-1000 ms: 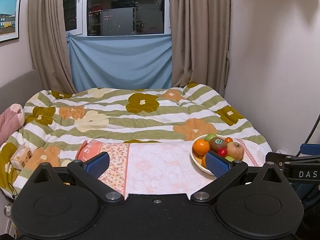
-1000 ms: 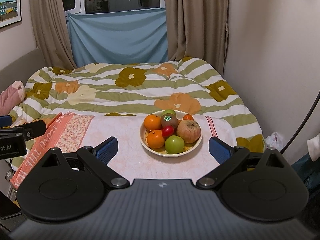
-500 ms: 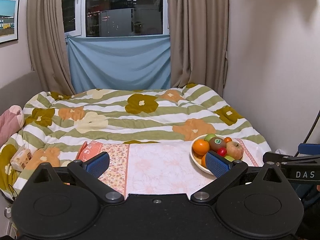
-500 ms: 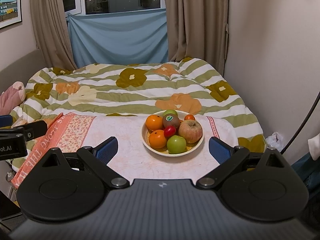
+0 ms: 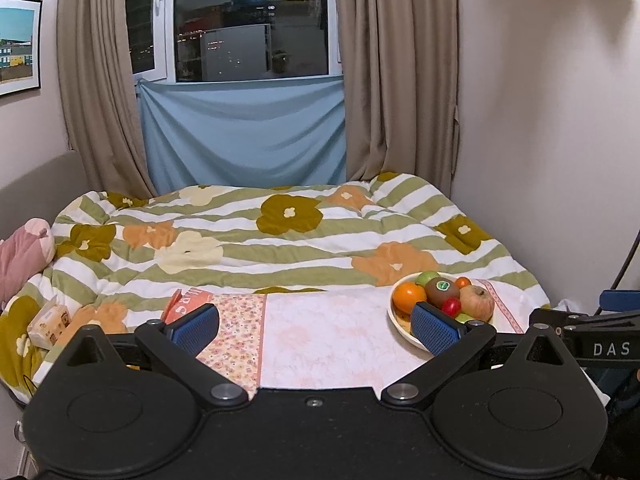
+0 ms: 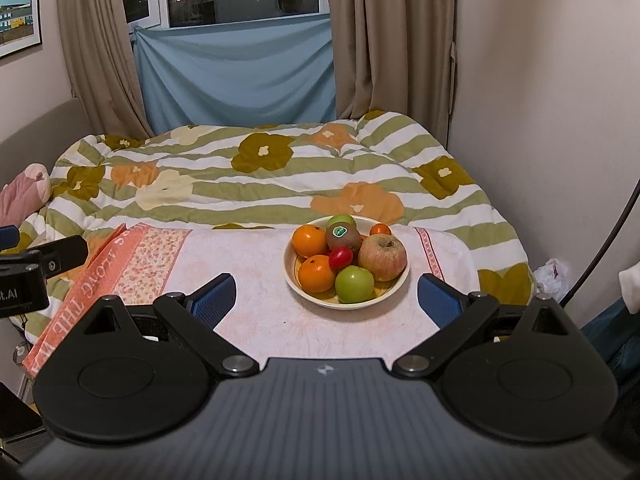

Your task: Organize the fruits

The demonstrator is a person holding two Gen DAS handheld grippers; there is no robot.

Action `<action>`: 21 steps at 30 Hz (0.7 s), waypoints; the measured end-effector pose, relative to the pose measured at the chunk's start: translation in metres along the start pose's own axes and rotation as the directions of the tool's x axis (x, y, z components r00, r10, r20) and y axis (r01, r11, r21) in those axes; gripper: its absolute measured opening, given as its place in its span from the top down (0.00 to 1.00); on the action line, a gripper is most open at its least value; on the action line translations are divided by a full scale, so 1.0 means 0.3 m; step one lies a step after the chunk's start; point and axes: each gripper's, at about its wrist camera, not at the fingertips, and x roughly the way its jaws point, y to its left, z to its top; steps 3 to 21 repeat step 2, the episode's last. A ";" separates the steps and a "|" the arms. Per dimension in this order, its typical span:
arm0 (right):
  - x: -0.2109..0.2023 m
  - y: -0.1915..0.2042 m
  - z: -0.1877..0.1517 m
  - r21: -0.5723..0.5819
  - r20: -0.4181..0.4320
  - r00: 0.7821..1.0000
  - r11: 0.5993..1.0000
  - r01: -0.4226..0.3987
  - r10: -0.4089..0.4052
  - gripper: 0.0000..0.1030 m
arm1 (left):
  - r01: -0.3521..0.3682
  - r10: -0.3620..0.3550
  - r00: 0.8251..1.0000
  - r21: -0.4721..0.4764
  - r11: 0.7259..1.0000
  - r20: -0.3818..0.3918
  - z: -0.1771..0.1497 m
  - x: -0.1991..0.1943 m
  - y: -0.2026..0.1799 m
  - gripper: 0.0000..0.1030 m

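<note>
A cream bowl [image 6: 390,286] stands on a table with a pink floral cloth [image 6: 260,280]. It holds two oranges [image 6: 309,240], a kiwi with a green sticker [image 6: 342,237], a reddish apple [image 6: 382,257], a green apple [image 6: 354,283], a small red fruit [image 6: 340,257] and more behind. My right gripper [image 6: 326,300] is open and empty, just in front of the bowl. My left gripper [image 5: 314,328] is open and empty over the cloth, left of the bowl [image 5: 396,318]; its right fingertip [image 5: 434,328] hides the bowl's near side.
A bed with a green-striped flowered duvet [image 6: 260,176] lies behind the table. A wall [image 6: 552,100] is close on the right, with a dark cable [image 6: 612,232]. A tissue pack [image 5: 46,320] and pink plush [image 5: 22,256] lie left.
Both views have tilted up slightly. The bowl sits a little lower and nearer in the right wrist view. Both grippers remain open.
</note>
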 end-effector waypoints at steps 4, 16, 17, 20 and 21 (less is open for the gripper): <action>0.013 -0.008 -0.002 0.003 -0.009 1.000 1.000 -0.003 0.003 0.00 | -0.003 0.003 1.000 0.005 1.000 -0.016 0.002 0.012 -0.006 0.00; 0.013 -0.008 -0.002 0.003 -0.009 1.000 1.000 -0.003 0.003 0.00 | -0.003 0.003 1.000 0.005 1.000 -0.016 0.002 0.012 -0.006 0.00; 0.013 -0.008 -0.002 0.003 -0.009 1.000 1.000 -0.003 0.003 0.00 | -0.003 0.003 1.000 0.005 1.000 -0.016 0.002 0.012 -0.006 0.00; 0.013 -0.008 -0.002 0.003 -0.009 1.000 1.000 -0.003 0.003 0.00 | -0.003 0.003 1.000 0.005 1.000 -0.016 0.002 0.012 -0.006 0.00; 0.013 -0.008 -0.002 0.003 -0.009 1.000 1.000 -0.003 0.003 0.00 | -0.003 0.003 1.000 0.005 1.000 -0.016 0.002 0.012 -0.006 0.00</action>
